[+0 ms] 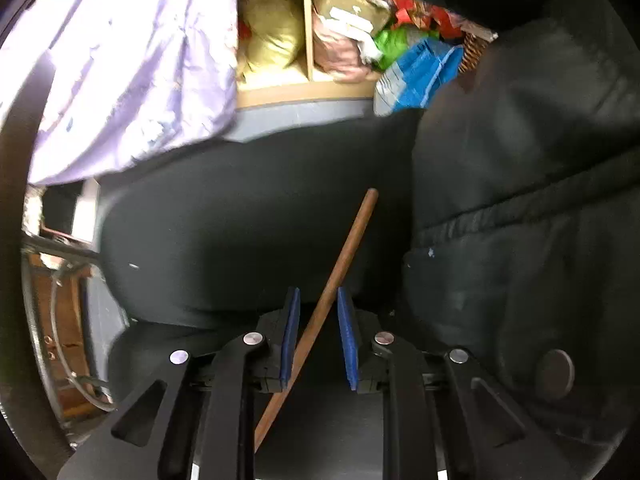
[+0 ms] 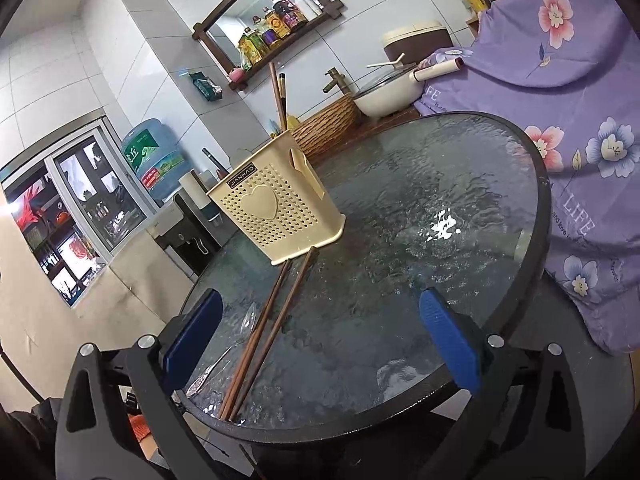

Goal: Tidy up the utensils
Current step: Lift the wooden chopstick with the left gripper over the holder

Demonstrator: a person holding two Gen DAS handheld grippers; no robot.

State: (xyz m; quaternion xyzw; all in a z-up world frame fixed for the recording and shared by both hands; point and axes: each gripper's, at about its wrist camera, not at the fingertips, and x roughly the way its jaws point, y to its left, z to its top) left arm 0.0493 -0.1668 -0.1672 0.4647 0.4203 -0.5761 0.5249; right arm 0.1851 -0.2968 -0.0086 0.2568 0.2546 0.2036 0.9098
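Before the cream holder [image 2: 276,208], two chopsticks [image 2: 264,332] and a spoon [image 2: 224,354] lie on the counter [image 2: 440,184], unsorted. Right tongs [image 2: 320,344] gape empty. Left tongs [image 1: 318,340] straddle one chopstick [image 1: 340,268]; pads apparently released.

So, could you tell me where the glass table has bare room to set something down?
The table's right half is bare, from the basket across to the rim by the floral cloth. The near left is crowded: two chopsticks and a spoon lie in front of the basket, beside the right tongs.
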